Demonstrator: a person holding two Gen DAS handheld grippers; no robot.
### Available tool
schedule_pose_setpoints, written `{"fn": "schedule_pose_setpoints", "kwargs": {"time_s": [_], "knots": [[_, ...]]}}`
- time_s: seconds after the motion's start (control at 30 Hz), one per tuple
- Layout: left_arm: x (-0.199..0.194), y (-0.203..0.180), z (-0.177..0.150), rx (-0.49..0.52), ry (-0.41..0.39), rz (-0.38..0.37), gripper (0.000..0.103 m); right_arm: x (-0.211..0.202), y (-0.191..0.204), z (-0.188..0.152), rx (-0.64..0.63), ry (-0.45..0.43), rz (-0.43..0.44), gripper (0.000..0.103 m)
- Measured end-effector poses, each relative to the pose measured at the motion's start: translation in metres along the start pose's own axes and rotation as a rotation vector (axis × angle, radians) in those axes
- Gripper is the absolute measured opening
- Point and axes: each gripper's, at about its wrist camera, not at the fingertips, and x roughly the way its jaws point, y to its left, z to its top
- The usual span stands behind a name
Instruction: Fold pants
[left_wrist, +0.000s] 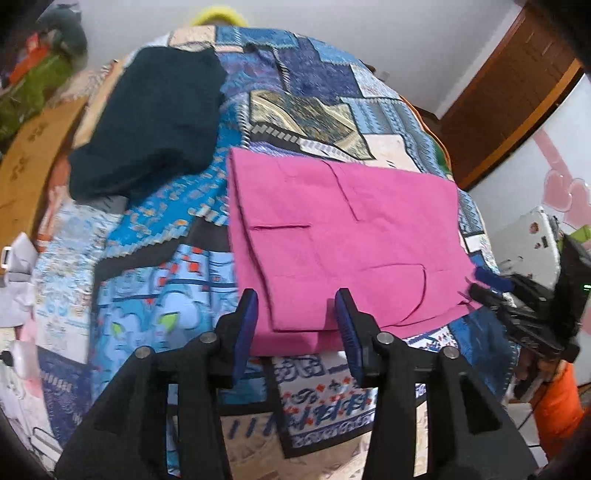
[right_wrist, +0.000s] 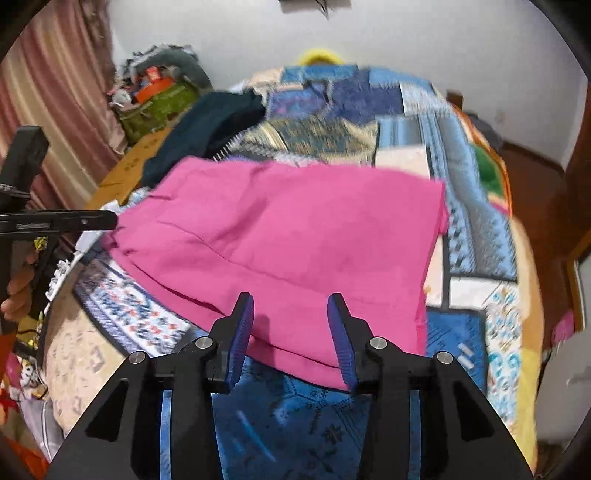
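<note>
Pink pants (left_wrist: 343, 236) lie folded in a flat rectangle on a blue patchwork bedspread (left_wrist: 166, 295). They also show in the right wrist view (right_wrist: 295, 243). My left gripper (left_wrist: 297, 299) is open, its blue-padded fingers astride the near edge of the pants, holding nothing. My right gripper (right_wrist: 291, 301) is open too, its fingers over the near edge of the pants. In the left wrist view the right gripper (left_wrist: 491, 288) reaches in from the right, at the pants' right corner. In the right wrist view the left gripper (right_wrist: 74, 219) shows at the left edge, by the pants.
A dark navy garment (left_wrist: 147, 122) lies on the bedspread beyond the pants, to the left. A green bag (right_wrist: 159, 107) with clutter stands beside the bed's far left. A brown door (left_wrist: 509, 99) and white wall are at right. Bed edges drop off on both sides.
</note>
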Motion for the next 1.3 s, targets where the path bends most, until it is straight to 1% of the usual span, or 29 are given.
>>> {"fn": "schedule_pose_setpoints", "kwargs": {"time_s": [0.03,0.07,0.1,0.13,0.27,0.4,0.5,0.63,0.8,0.87,0.97,1.03,1.1,1.17,1.23,1.3], "knots": [[0.004,-0.002,0.0,0.002,0.01,0.009,0.024,0.007,-0.001,-0.002,0.009,0.025,0.003,0.038],[0.005,-0.003,-0.001,0.008,0.011,0.028,0.019,0.012,-0.002,-0.005,0.015,0.045,0.004,0.038],[0.007,-0.006,-0.001,0.027,0.007,0.06,0.011,0.015,-0.003,-0.006,0.02,0.058,0.006,0.038],[0.007,-0.006,-0.002,0.035,0.003,0.068,0.01,0.017,-0.003,-0.008,0.023,0.065,0.007,0.038],[-0.006,-0.007,-0.002,0.053,-0.041,0.073,0.008,0.014,-0.005,-0.01,0.024,0.067,0.012,0.038],[-0.03,-0.01,-0.002,0.059,-0.107,0.058,0.008,0.009,-0.004,-0.006,0.018,0.079,0.017,0.038],[-0.042,-0.01,-0.004,0.075,-0.135,0.068,0.008,0.002,0.002,0.004,0.023,0.047,0.031,0.038],[-0.041,-0.001,-0.011,0.062,-0.114,0.07,0.008,-0.006,0.013,0.018,0.026,-0.003,0.065,0.038],[-0.022,0.016,-0.029,0.018,-0.051,0.065,0.007,0.005,0.032,0.031,0.018,-0.01,0.092,0.038],[-0.016,0.018,-0.035,0.019,-0.038,0.063,0.008,0.013,0.041,0.033,0.018,0.008,0.119,0.038],[-0.018,0.016,-0.036,0.043,-0.045,0.078,0.008,0.029,0.057,0.032,-0.014,0.038,0.13,0.038],[-0.025,0.008,-0.034,0.086,-0.072,0.124,0.009,0.036,0.062,0.031,-0.025,0.056,0.13,0.038],[-0.031,0.0,-0.032,0.132,-0.096,0.166,0.011,0.04,0.064,0.029,-0.029,0.052,0.121,0.039],[-0.035,-0.006,-0.029,0.164,-0.122,0.195,0.018,0.039,0.061,0.028,-0.014,0.055,0.132,0.04],[-0.038,-0.016,-0.024,0.186,-0.144,0.188,0.033,0.038,0.058,0.026,0.005,0.06,0.145,0.042],[-0.036,-0.024,-0.019,0.195,-0.155,0.163,0.036,0.037,0.056,0.024,0.014,0.061,0.151,0.045]]}}
